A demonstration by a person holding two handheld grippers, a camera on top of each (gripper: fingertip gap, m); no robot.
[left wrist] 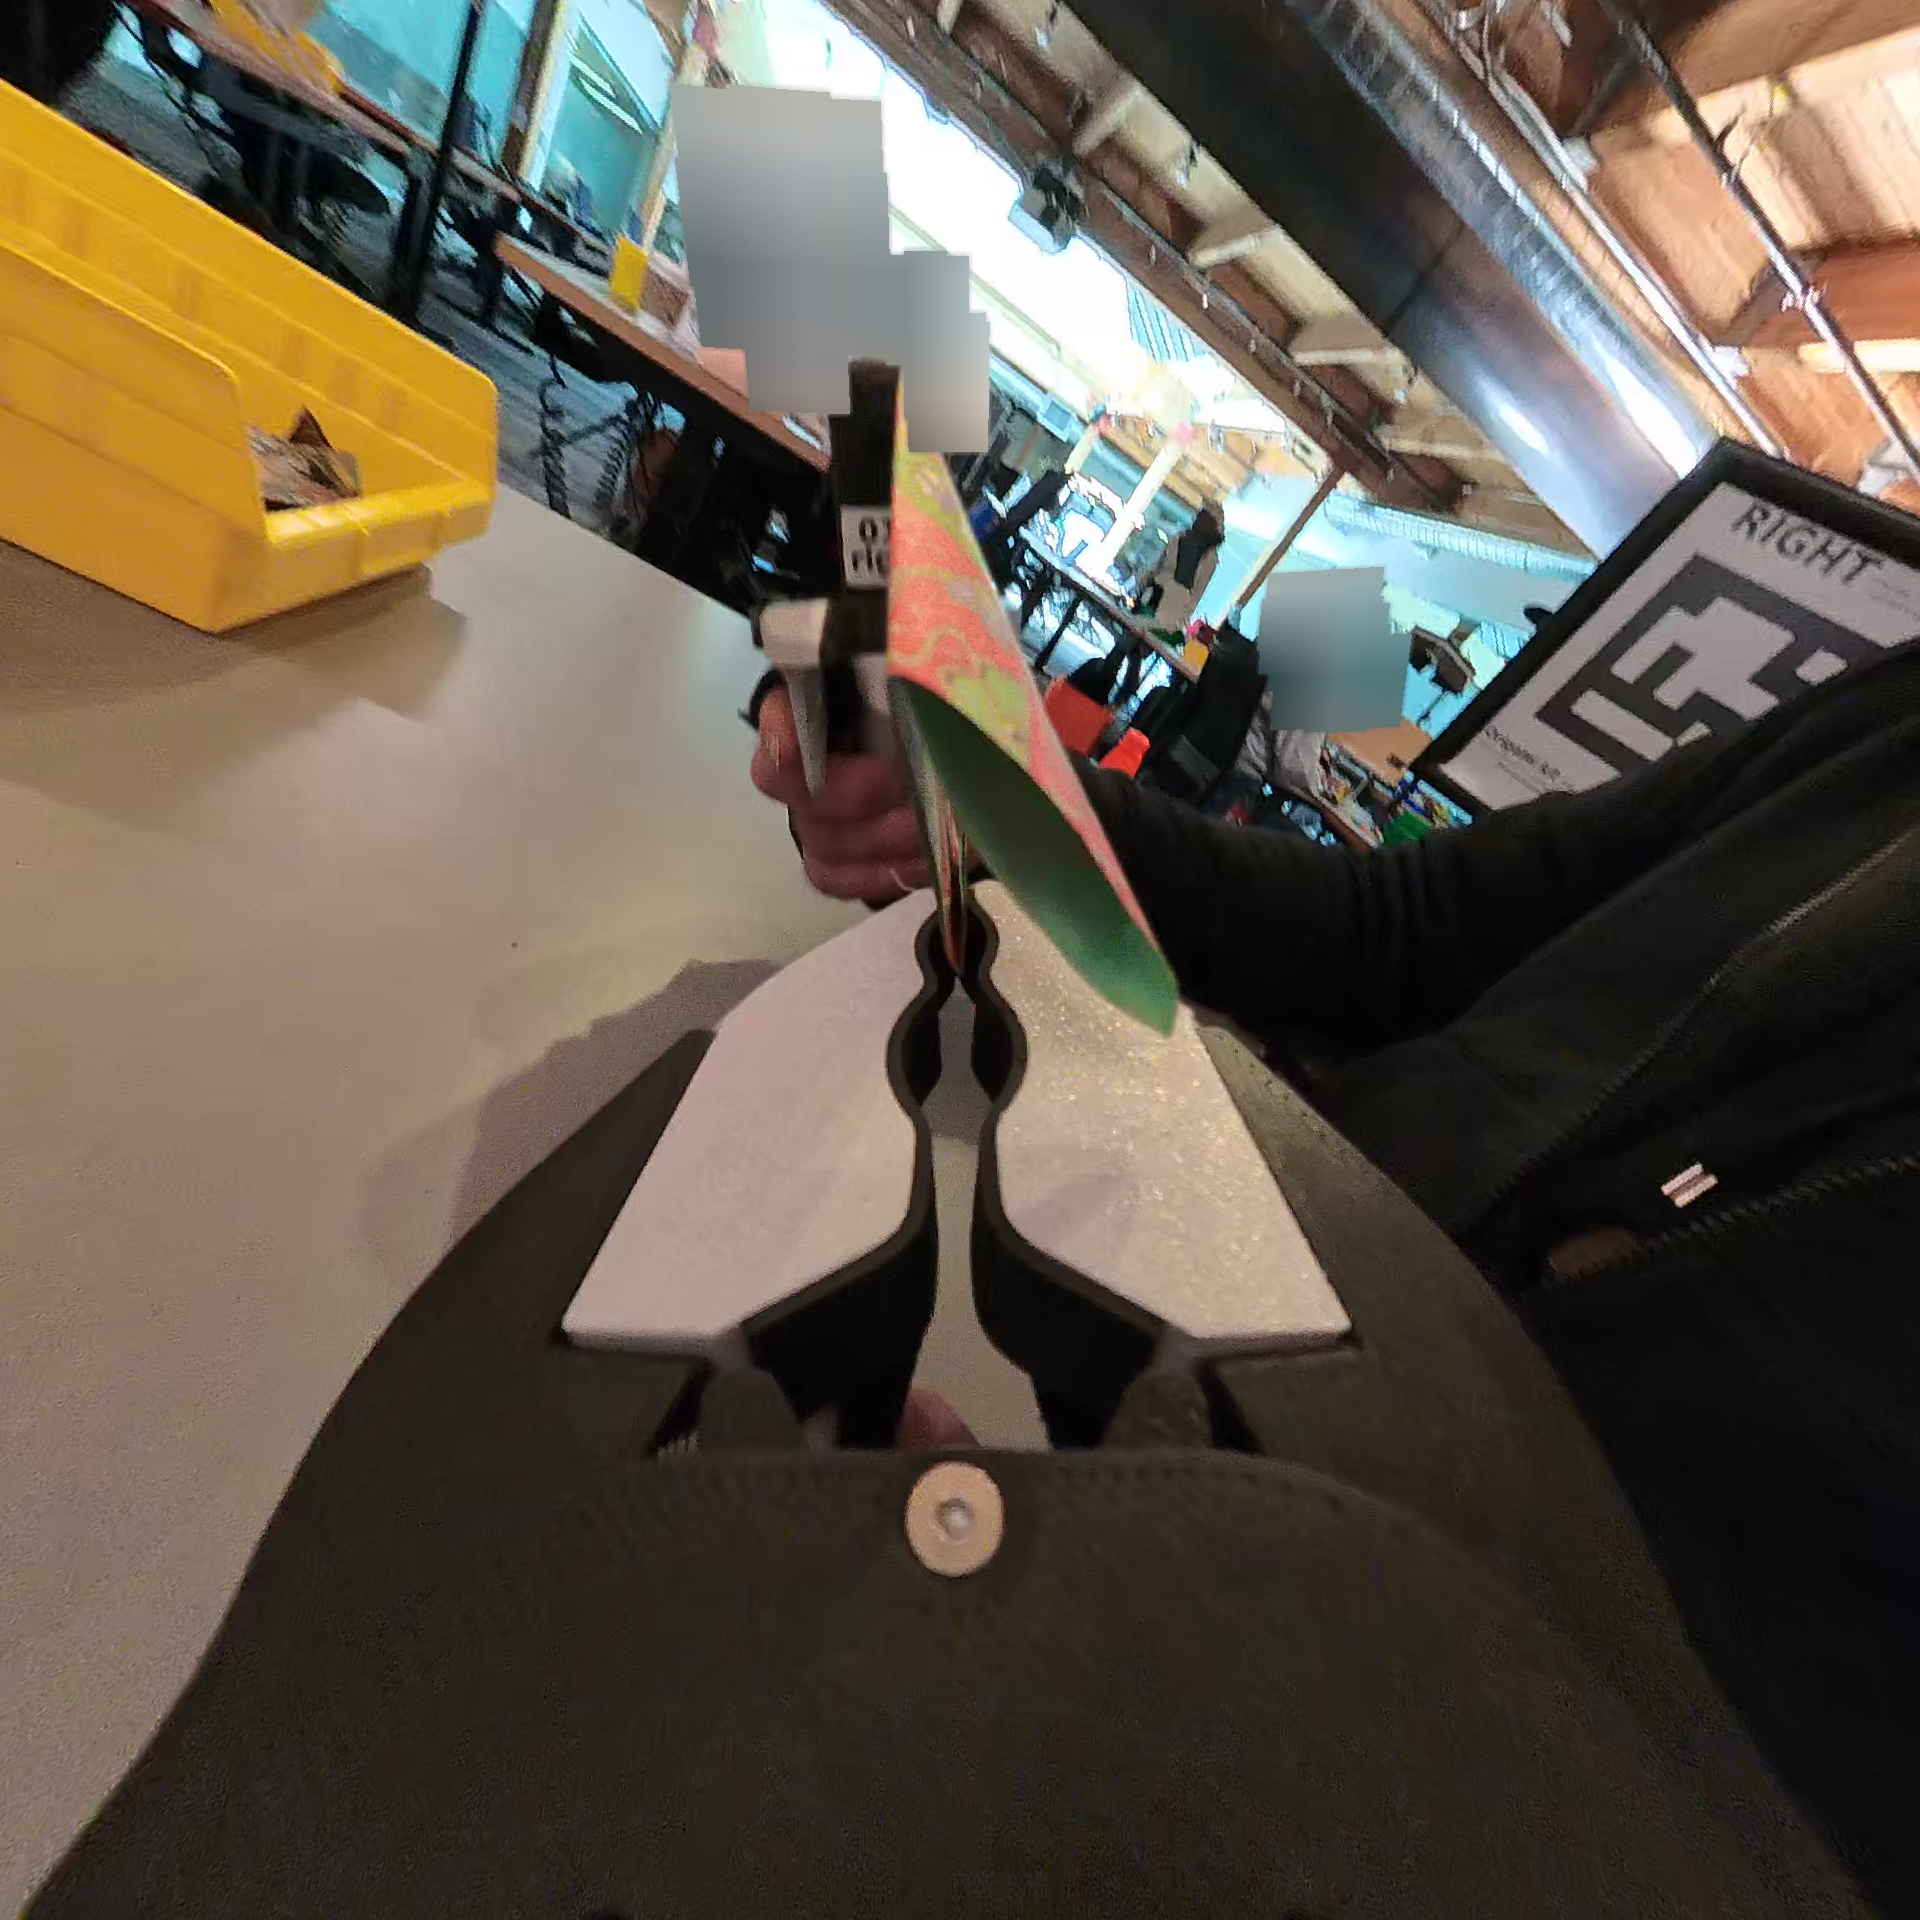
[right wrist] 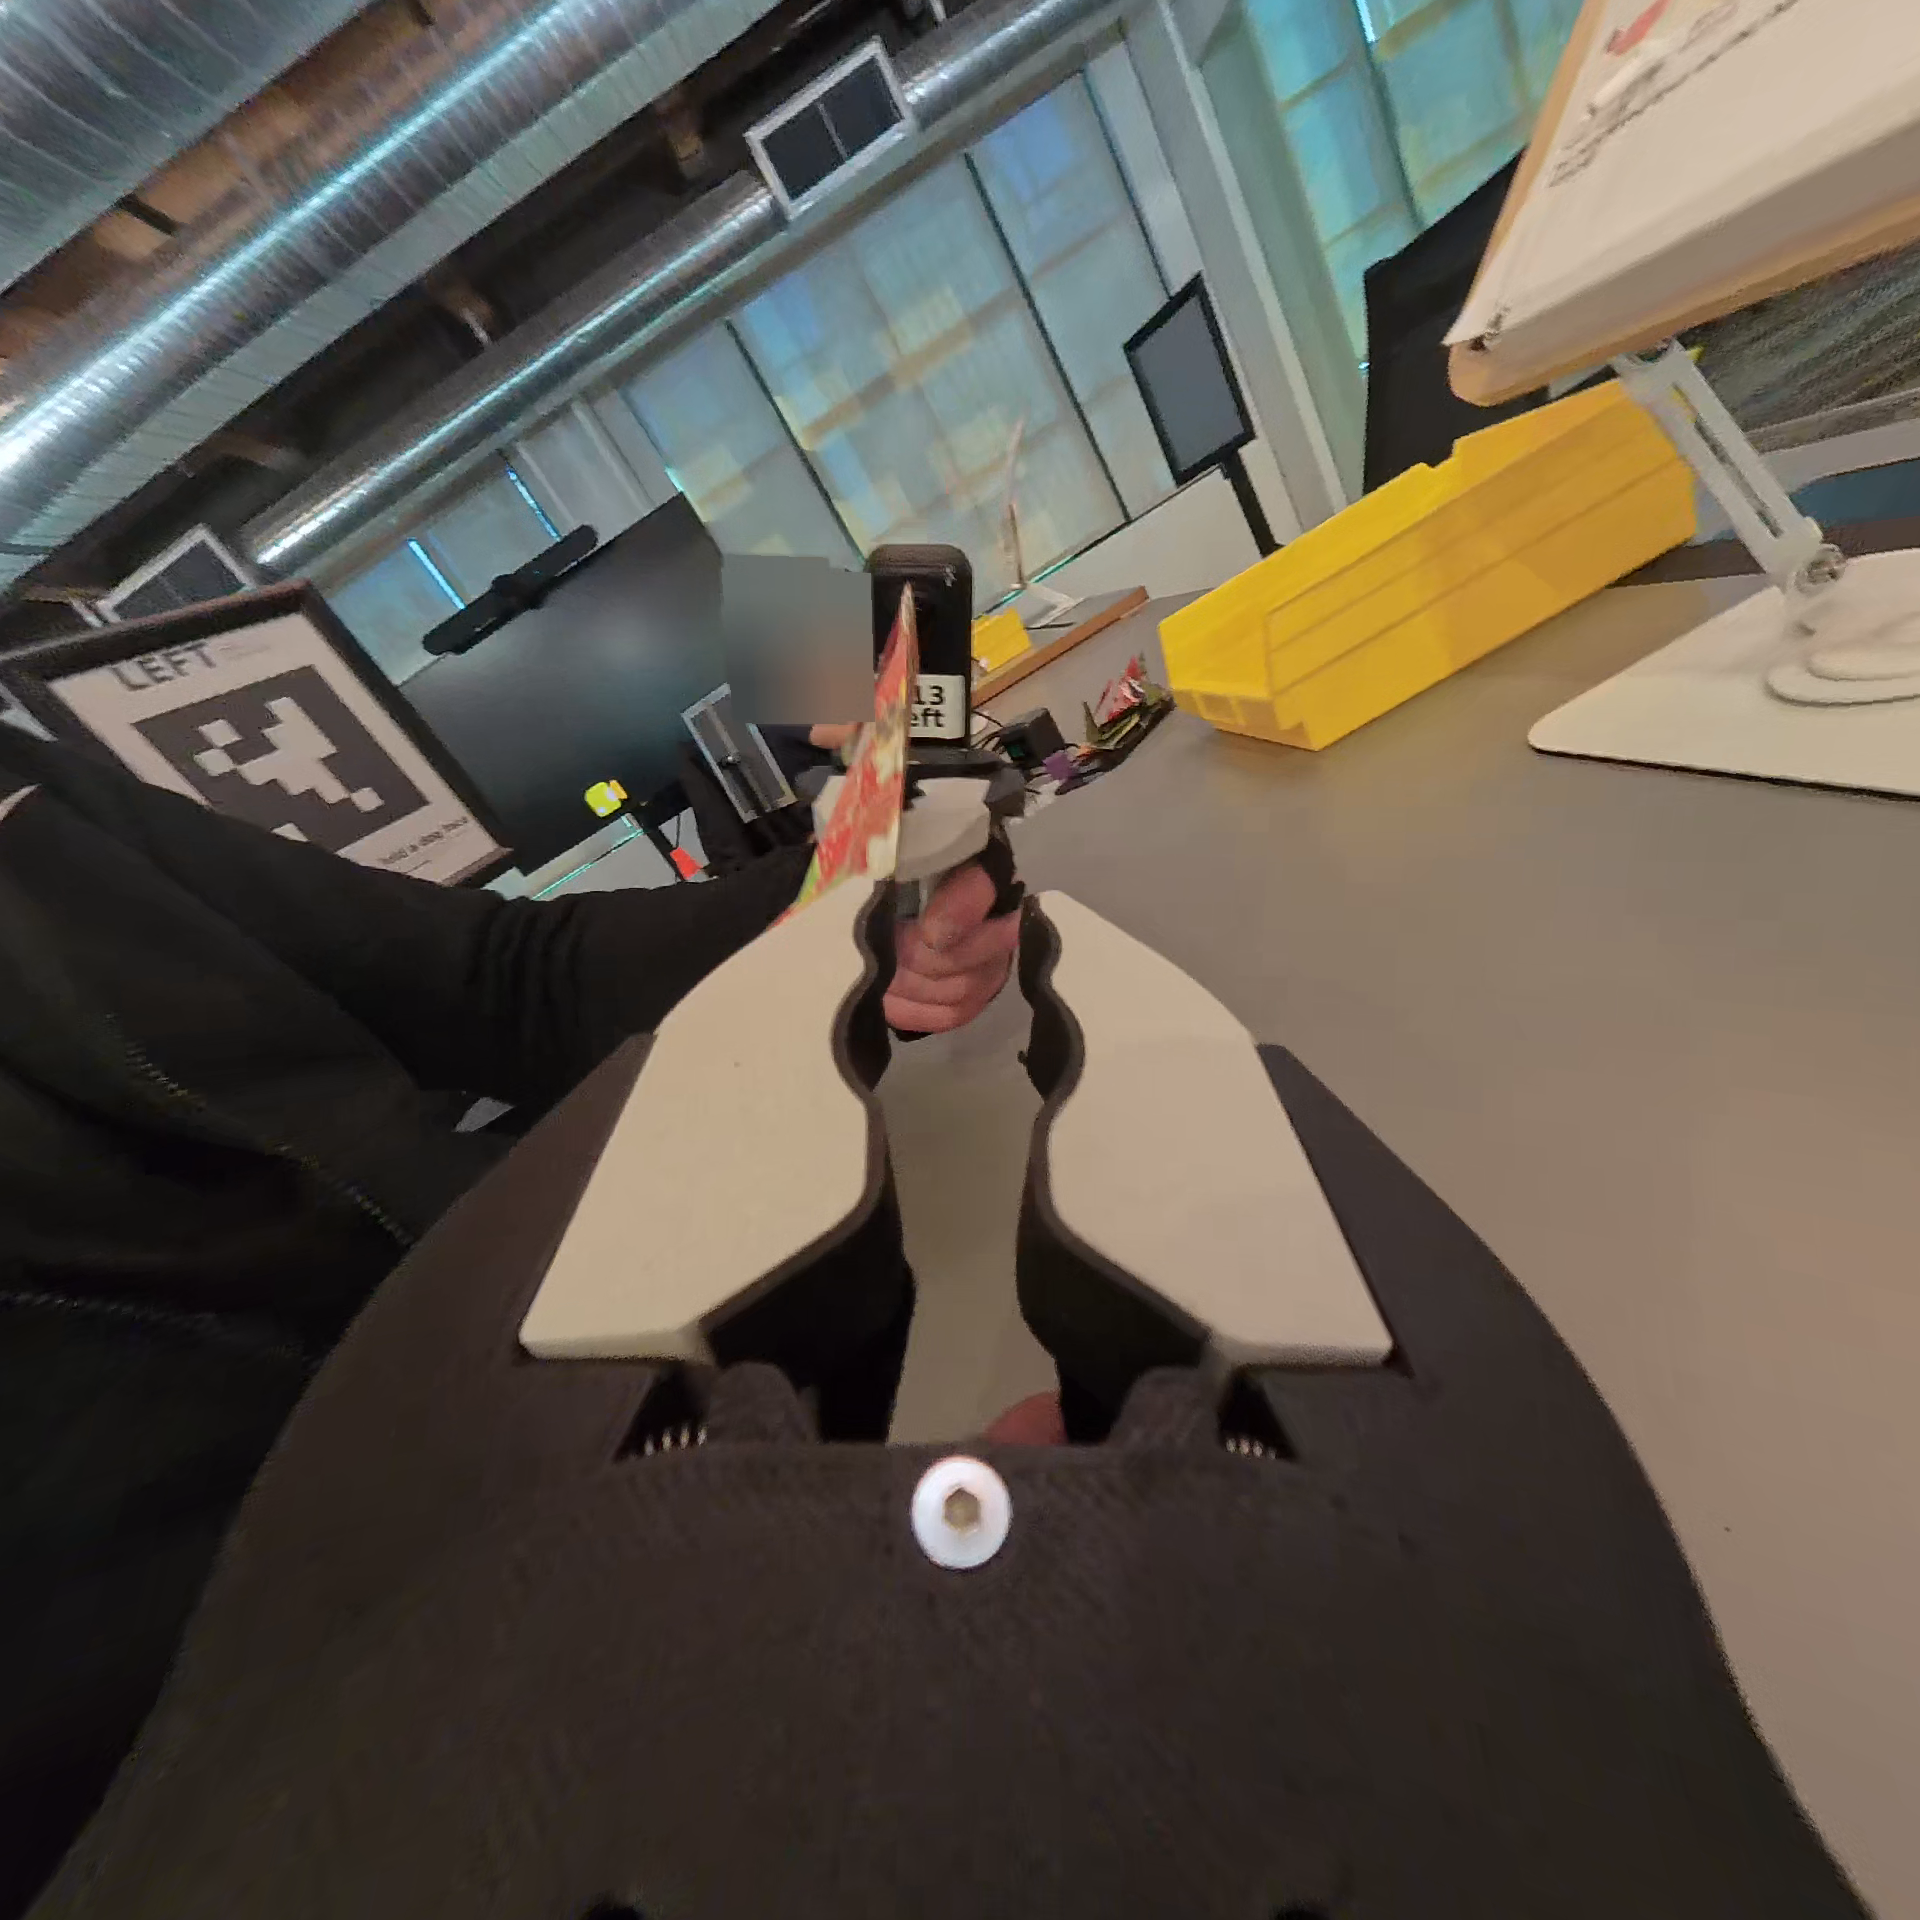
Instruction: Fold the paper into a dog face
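The grey table (left wrist: 260, 935) fills the lower left of the left wrist view and runs off to the right in the right wrist view. On it, well away from the grippers, sits a yellow bin (left wrist: 208, 416) with scraps of patterned paper in its open front. A white stand (right wrist: 1766, 665) rests on the table at the far right of the right wrist view, holding a tilted board. A framed black-and-white marker card (right wrist: 281, 748) stands behind the person's black sleeve (right wrist: 468, 966); a second such card (left wrist: 1704, 644) shows in the other view.

The paper (left wrist: 997, 748) is held up in the air between the two grippers, above the table and not touching it. Its outer face is printed in orange-pink with pale green and gold swirls; the inner face is plain green. It is partly folded, one flap curling out to the right so the green shows, and a lower corner hangs free.

The left gripper (left wrist: 956, 940) is closed on the paper's lower edge, its pale fingers (left wrist: 810, 1122) pressed nearly together at the tips. The right gripper (right wrist: 951, 925) is parted, nothing between its tips, with the paper's edge just beside its left finger; whether they touch I cannot tell.
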